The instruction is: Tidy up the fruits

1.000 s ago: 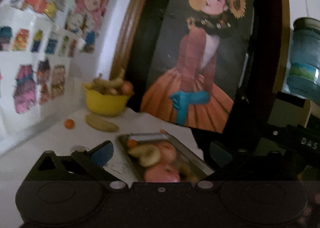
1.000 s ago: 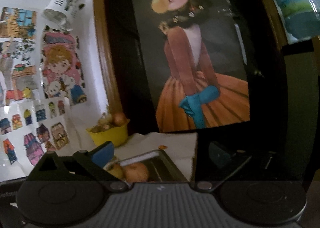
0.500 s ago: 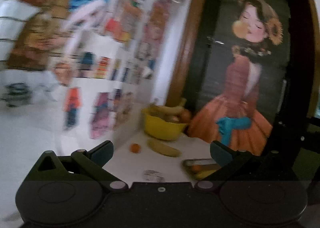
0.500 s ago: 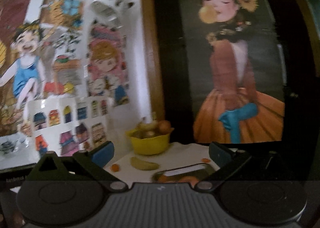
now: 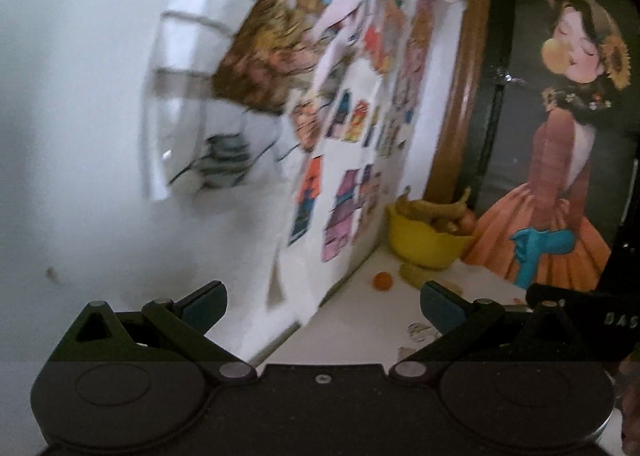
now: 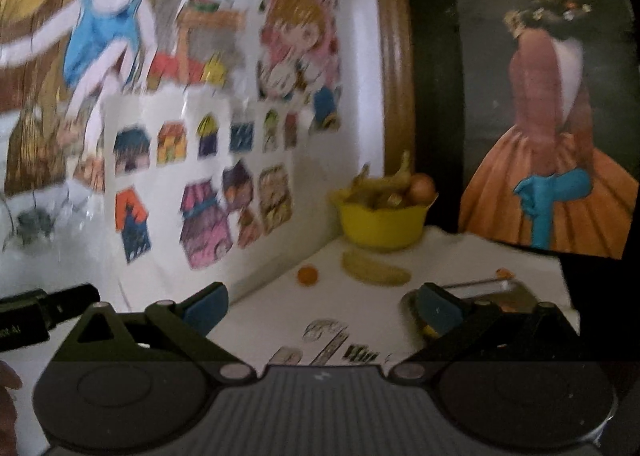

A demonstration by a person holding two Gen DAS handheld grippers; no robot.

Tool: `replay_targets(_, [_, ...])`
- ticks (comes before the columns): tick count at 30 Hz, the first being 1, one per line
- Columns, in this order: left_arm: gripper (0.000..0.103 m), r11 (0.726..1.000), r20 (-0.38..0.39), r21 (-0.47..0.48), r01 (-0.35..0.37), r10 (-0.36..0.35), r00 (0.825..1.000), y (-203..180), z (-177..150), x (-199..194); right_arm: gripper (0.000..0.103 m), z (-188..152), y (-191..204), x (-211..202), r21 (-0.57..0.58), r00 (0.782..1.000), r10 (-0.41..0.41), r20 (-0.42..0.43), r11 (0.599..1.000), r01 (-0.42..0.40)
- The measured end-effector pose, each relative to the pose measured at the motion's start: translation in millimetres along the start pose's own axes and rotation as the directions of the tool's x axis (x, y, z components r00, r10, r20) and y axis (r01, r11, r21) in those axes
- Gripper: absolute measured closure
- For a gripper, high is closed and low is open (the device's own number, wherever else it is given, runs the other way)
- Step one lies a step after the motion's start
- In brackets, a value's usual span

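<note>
A yellow bowl [image 6: 382, 225] full of fruit stands at the back of the white table, by the dark painting; it also shows in the left wrist view [image 5: 428, 246]. A loose banana [image 6: 374, 270] and a small orange fruit [image 6: 307, 275] lie in front of it; the same orange fruit [image 5: 382, 280] and part of the banana [image 5: 414, 274] show in the left wrist view. A metal tray [image 6: 492, 290] with fruit sits at the right, partly behind my right finger. My left gripper [image 5: 322, 304] and right gripper [image 6: 322, 306] are both open and empty, well short of the fruit.
A white wall with cartoon stickers [image 6: 208, 159] runs along the left of the table. A framed painting of a woman in an orange dress [image 6: 548, 159] stands behind. Small flat stickers or papers [image 6: 328, 336] lie on the table [image 6: 264, 308] near me.
Both views have swung to the left, from the tray and painting toward the sticker wall. The tray has slid out of the left wrist view. Both grippers stayed open.
</note>
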State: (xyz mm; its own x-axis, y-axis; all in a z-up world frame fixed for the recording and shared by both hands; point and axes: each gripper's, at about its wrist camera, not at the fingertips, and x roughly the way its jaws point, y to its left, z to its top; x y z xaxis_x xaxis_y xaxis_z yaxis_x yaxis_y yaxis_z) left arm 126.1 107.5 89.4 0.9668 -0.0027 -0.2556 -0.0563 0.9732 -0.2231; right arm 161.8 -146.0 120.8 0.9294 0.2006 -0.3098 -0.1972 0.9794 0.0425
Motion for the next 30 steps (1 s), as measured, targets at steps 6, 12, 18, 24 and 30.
replay_targets(6, [0.001, 0.999, -0.027, 0.026, -0.024, 0.024, 0.999, 2, -7, 4, 0.0, -12, 17, 19, -0.021, 0.998, 0.017, -0.062, 1.0, -0.018])
replay_targets(12, [0.001, 0.999, -0.059, 0.043, 0.006, -0.004, 0.998, -11, -10, 16, 0.0, -19, 10, 33, -0.023, 0.995, 0.002, -0.101, 1.0, -0.004])
replay_targets(18, [0.001, 0.995, -0.088, 0.092, 0.031, -0.023, 0.996, -33, -10, 39, 0.0, -16, -13, 48, -0.031, 0.991, -0.02, -0.131, 0.999, 0.016])
replay_targets(24, [0.001, 0.986, -0.127, 0.156, 0.05, -0.031, 0.991, -64, -4, 84, 0.0, 3, -42, 70, -0.055, 0.982, 0.038, -0.186, 0.997, -0.049])
replay_targets(30, [0.001, 0.979, -0.158, 0.189, 0.08, -0.05, 0.986, -94, 2, 147, 0.0, 39, -78, 102, -0.094, 0.971, 0.081, -0.227, 0.99, -0.105])
